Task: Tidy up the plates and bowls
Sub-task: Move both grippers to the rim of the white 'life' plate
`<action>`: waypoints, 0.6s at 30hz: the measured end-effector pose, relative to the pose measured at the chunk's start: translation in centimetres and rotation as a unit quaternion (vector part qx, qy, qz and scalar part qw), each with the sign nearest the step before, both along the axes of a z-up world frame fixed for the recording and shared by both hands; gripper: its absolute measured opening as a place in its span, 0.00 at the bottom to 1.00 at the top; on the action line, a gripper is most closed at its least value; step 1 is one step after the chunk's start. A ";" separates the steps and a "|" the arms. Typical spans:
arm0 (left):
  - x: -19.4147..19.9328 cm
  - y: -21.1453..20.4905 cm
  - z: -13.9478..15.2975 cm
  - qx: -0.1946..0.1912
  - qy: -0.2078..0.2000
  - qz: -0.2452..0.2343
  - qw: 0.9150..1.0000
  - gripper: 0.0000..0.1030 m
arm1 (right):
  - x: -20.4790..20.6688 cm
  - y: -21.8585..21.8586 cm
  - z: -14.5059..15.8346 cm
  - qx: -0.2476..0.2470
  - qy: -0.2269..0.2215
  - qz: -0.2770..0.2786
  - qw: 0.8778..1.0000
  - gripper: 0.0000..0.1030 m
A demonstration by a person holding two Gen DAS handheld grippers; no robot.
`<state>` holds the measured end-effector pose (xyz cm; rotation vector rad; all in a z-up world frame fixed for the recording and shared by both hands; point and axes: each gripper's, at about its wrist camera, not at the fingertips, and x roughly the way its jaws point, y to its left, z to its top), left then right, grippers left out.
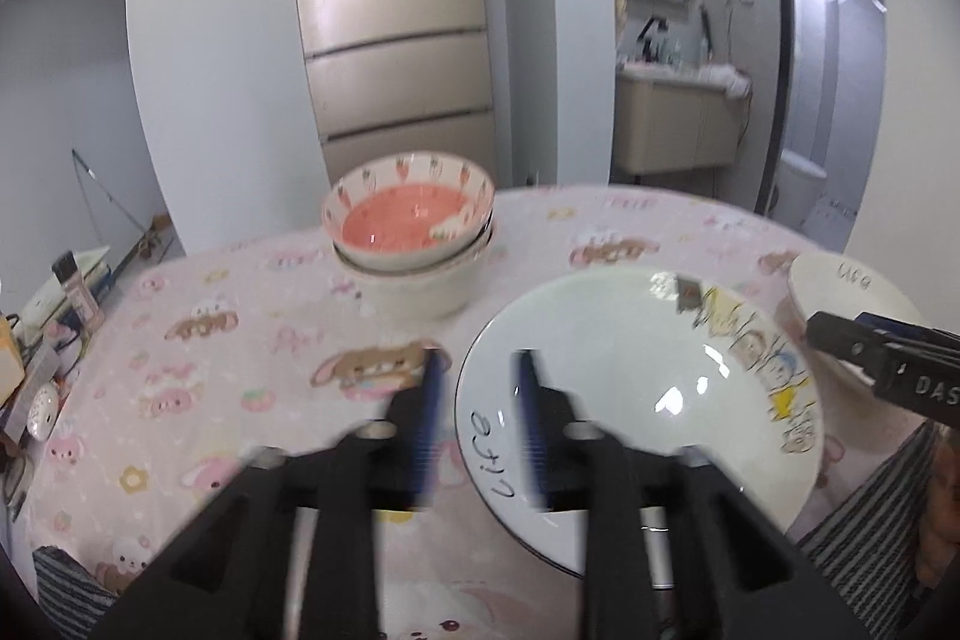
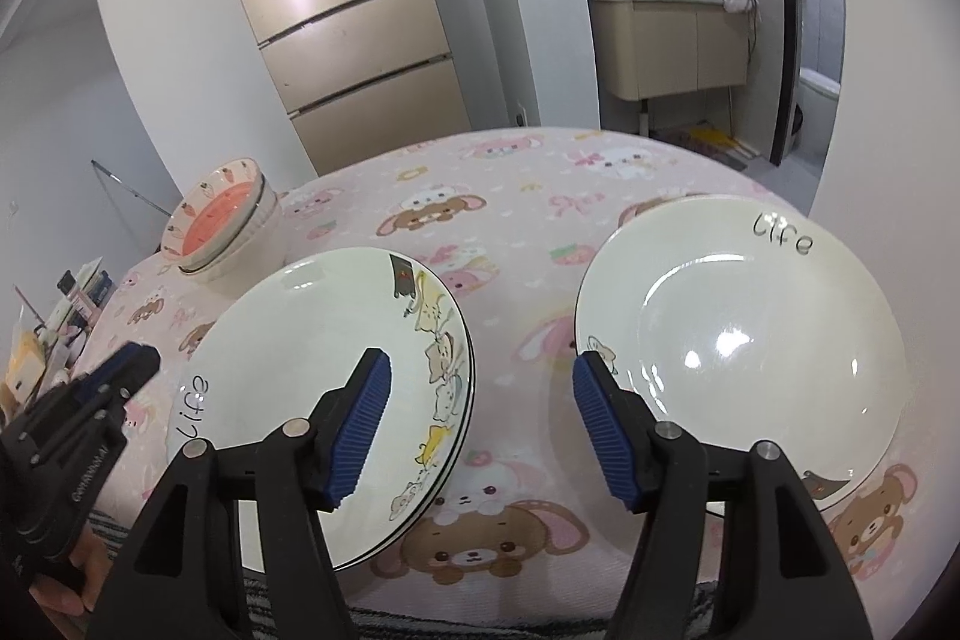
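Sitting far left of the left plate (image 2: 324, 400): stacked bowls (image 2: 225, 232) on the pink worktop (image 2: 510, 232). Hovering over that plate's near-left rim: left gripper (image 1: 478, 370), fingers parted, pinching nothing. Right of it: right gripper (image 2: 477, 370), fingers spread wide, empty. Farther right: second plate (image 2: 744, 340), flat.

Black tool (image 2: 480, 370), ribbed blue pads (image 2: 360, 430)

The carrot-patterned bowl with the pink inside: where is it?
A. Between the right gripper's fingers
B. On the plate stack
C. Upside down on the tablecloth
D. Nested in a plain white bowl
D: the carrot-patterned bowl sits upright inside a white bowl, apart from the plates.
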<state>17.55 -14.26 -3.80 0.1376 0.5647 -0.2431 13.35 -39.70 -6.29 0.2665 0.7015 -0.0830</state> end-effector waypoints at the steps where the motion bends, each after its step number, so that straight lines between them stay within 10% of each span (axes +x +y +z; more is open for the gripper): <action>1: -0.4 0.0 0.2 -0.001 -0.013 0.001 1.000 0.63 | -0.2 0.1 0.2 -0.005 -0.004 0.000 1.000 0.64; 18: -6.1 -2.3 4.8 -0.019 -0.118 -0.043 0.992 1.00 | -5.5 -2.4 4.2 -0.039 -0.067 -0.003 0.997 0.84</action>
